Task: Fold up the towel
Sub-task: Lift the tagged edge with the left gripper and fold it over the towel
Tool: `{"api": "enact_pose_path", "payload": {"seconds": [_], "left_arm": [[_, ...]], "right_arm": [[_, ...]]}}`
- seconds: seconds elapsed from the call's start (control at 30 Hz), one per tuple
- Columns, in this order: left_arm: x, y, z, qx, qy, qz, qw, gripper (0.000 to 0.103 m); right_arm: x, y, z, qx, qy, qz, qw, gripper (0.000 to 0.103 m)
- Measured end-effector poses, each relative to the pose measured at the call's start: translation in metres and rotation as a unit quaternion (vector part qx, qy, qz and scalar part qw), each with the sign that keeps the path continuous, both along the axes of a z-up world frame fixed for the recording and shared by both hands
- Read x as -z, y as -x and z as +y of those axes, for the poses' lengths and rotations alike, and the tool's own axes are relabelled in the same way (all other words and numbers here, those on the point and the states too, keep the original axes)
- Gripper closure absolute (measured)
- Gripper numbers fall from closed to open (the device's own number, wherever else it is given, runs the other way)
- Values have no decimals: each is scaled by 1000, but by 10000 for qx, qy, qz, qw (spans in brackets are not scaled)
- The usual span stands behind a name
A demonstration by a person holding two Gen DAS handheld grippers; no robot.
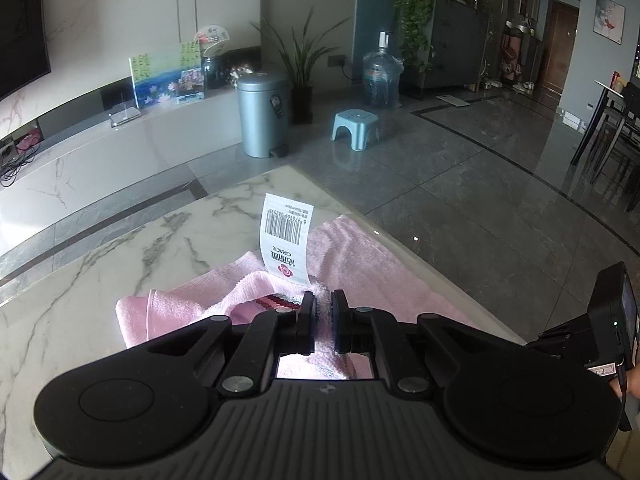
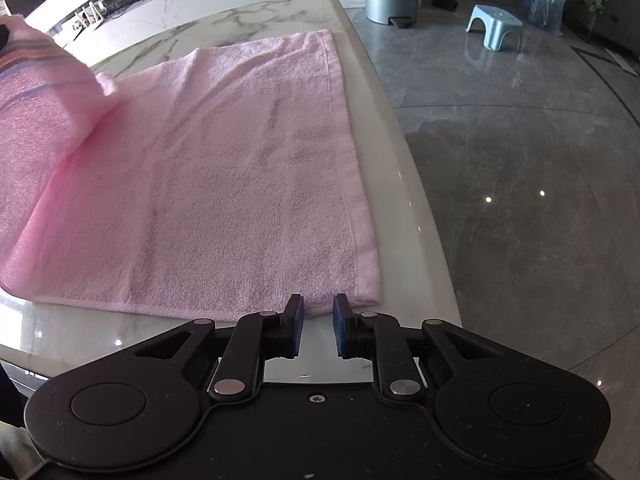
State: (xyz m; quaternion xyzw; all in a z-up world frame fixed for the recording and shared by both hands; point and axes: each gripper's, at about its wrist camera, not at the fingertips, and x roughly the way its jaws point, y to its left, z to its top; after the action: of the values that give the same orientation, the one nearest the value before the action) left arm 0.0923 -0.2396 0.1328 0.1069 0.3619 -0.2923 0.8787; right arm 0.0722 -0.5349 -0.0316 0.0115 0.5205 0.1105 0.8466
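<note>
A pink towel [image 2: 224, 168] lies flat on a marble table [image 2: 256, 16], its long axis running away from the right gripper [image 2: 318, 312]. Its near hem sits between that gripper's narrowly parted jaws, close to the right-hand corner; whether the pads press it yet cannot be told. The left gripper [image 1: 324, 312] is clamped on the towel's other end, lifted and doubled over, with a barcode tag [image 1: 286, 236] standing up. The cloth is fluffy terry with a striped band.

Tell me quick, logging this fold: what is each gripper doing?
Left gripper: shut on the pink towel.
Right gripper: open at the towel's near edge, gripping nothing.
</note>
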Motion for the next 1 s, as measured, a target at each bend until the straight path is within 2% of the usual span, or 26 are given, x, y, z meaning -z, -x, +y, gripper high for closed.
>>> {"api": "enact_pose_path", "payload": {"seconds": [0.2,0.43,0.6,0.67,1.0], "left_arm": [[21,5,-48,759,-203,167,9968,97],[61,17,-99,1607,-407,529,9847,97],[86,20,-117,1894,-555,747,9775,97],[96,19,-122,1982,-596,855,9746,97],[129,14,-128,2199,-613,1434,9630,94]], "right_arm": [[2,7,-13,-51,-392,-141,9991,88],[5,13,-24,-66,-810,-201,9965,88],[7,15,-30,-67,-1017,-254,9945,89],[8,16,-33,-41,-1067,-272,9939,94],[6,31,-44,40,-1239,-317,9918,91]]}}
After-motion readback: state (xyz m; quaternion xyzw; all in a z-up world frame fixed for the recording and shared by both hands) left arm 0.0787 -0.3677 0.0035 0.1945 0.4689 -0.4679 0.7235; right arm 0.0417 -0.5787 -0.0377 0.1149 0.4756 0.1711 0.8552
